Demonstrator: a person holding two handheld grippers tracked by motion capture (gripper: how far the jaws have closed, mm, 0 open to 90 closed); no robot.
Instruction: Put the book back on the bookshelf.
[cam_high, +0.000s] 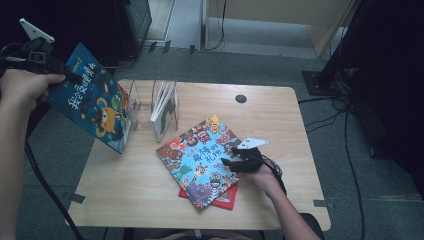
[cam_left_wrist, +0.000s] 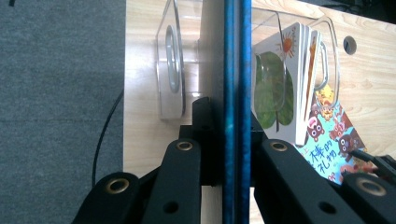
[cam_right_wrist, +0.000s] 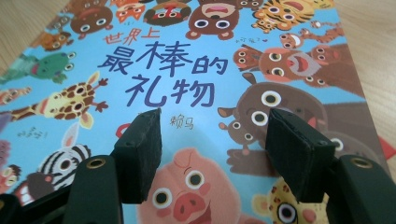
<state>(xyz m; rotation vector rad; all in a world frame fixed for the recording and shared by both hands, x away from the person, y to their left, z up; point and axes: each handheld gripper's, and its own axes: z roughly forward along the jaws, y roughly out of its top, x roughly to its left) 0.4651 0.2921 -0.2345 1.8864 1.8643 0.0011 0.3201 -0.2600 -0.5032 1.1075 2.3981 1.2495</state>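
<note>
Left jaws: your left gripper (cam_high: 67, 75) is clamped on the upper edge of the dark blue picture book (cam_high: 95, 102); in the left gripper view the book's edge (cam_left_wrist: 236, 93) runs straight up between the two black jaws.
Right jaws: your right gripper (cam_high: 229, 161) has its jaws standing apart with nothing between them, hovering low over the cover.
Held book: you have it lifted and tilted off the table's (cam_high: 280, 120) left rear corner, its lower corner close to the clear rack (cam_high: 137, 105).
Rack: the clear divider stand sits at the left rear of the table, with white-covered books (cam_high: 165, 107) upright in one slot.
Animal book: the light blue book with cartoon animals (cam_high: 202, 157) lies flat near the table's middle, under your right gripper.
Red book: a red book (cam_high: 225, 199) lies beneath the animal book, showing at its near edge.
</note>
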